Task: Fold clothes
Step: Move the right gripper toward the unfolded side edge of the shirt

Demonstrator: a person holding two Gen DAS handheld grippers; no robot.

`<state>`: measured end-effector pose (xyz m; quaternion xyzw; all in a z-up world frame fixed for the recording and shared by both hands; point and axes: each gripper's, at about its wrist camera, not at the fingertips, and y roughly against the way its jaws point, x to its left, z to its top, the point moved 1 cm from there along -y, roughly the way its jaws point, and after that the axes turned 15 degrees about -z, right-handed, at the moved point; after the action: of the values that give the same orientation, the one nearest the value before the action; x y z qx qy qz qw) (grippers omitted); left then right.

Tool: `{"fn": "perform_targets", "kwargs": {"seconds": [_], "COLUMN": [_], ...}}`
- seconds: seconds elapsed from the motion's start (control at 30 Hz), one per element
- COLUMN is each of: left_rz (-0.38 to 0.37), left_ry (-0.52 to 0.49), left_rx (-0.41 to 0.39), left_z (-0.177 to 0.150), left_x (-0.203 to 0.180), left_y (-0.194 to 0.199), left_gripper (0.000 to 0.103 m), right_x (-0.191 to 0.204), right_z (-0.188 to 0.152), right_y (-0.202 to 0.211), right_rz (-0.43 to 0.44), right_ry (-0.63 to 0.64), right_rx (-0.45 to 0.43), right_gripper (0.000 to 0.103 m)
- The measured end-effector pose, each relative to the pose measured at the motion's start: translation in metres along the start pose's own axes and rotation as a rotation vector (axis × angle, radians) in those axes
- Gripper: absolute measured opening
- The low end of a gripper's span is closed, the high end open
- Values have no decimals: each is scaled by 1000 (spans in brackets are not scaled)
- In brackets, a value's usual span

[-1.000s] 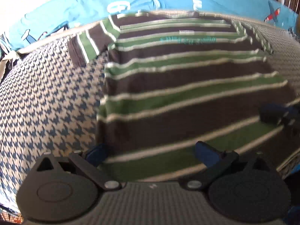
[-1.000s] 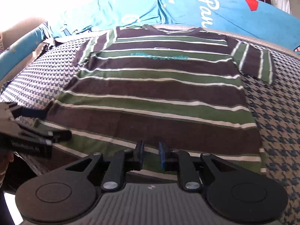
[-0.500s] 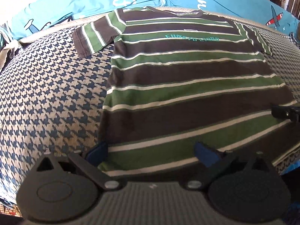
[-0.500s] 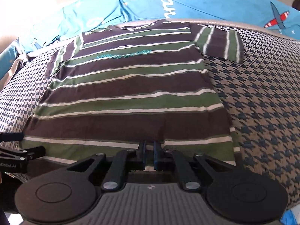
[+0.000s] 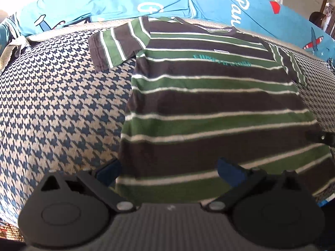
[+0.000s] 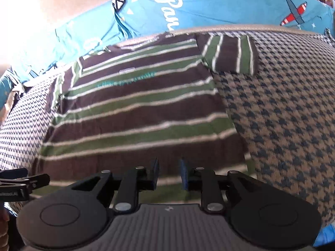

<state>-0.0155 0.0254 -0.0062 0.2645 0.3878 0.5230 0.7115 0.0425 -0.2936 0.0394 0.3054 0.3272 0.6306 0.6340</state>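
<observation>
A T-shirt point(image 5: 209, 104) with brown, green and white stripes lies flat and face up on the bed, neck at the far side, both short sleeves spread. My left gripper point(image 5: 168, 169) hangs over its near left hem corner, open wide, holding nothing. My right gripper point(image 6: 169, 173) is over the near hem toward the shirt's point(image 6: 136, 115) right side. Its jaws are opening, with a narrow gap between the pads and no cloth pinched. Each wrist view catches the other gripper at its edge: the right gripper's tip point(image 5: 320, 137) and the left gripper point(image 6: 21, 182).
A blue-and-tan houndstooth cover point(image 5: 52, 104) lies over the bed and runs wide to the shirt's left and to its right point(image 6: 293, 104). Bright blue bedding printed with planes and lettering point(image 5: 146, 0) is banked along the far side point(image 6: 209, 6).
The right gripper's pads, nearly touching half a second ago, now stand apart. Both grippers have lifted a little and rolled. The shirt has not moved on the bed.
</observation>
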Motion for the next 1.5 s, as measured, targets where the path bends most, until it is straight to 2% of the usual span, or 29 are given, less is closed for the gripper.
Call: {"fn": "perform_targets", "kwargs": {"seconds": [0.3,0.53,0.83,1.0,1.2,1.5], "left_rz": [2,22,88,72,63,70], "left_ry": [56,32,59,110,124,125], "left_rx": [19,11,-29,-31,-35,-46], "left_z": [28,50,93,106,114,131], "left_x": [4,9,33,43,46,43], "left_y": [-12,-22,-36,-46,-52,-66], "left_gripper": [103,103,103,103,103,103], "right_x": [-5,-13,-26,-29,-43,-81], "right_z": [32,55,78,86,94,114], "right_y": [-9,-23,-45,-56,-69,-90], "right_rz": [62,87,26,2,-19,-64], "right_ry": [-11,-69,-116,-123,-171,-315], "right_rx": [-4,13,3,0,0,-10], "right_gripper": [23,29,29,29,30,30]}}
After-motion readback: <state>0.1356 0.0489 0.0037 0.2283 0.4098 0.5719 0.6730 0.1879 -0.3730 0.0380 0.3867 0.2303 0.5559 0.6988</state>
